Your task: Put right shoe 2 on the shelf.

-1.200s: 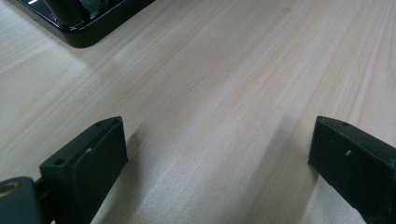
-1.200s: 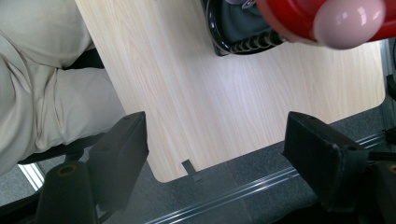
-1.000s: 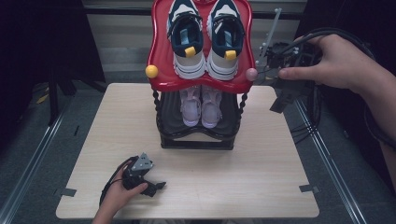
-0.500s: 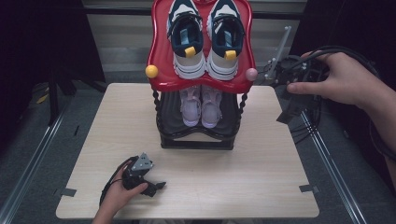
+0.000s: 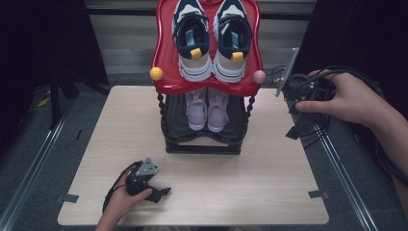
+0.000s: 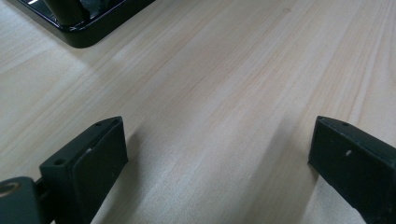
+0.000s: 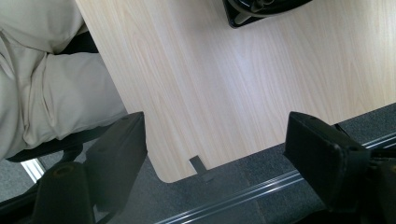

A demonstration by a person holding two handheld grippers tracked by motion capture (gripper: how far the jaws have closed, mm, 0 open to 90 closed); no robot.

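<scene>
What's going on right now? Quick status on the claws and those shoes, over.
Left claw open, resting on table. Right claw open, empty, beside the rack. Both shoe pairs shelved, untouched. Nothing in the way.

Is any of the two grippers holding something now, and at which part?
Nothing is held. The left gripper rests on the table with open jaws; the right gripper is also open, with nothing between its jaws.

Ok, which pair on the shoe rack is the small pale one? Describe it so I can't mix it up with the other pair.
Start at the two-tier rack at the back middle of the table. Under its red top shelf, on the black lower shelf, stands the lilac pair. It is smaller and pale all over, while the navy pair above is dark blue and white with yellow tabs.
</scene>
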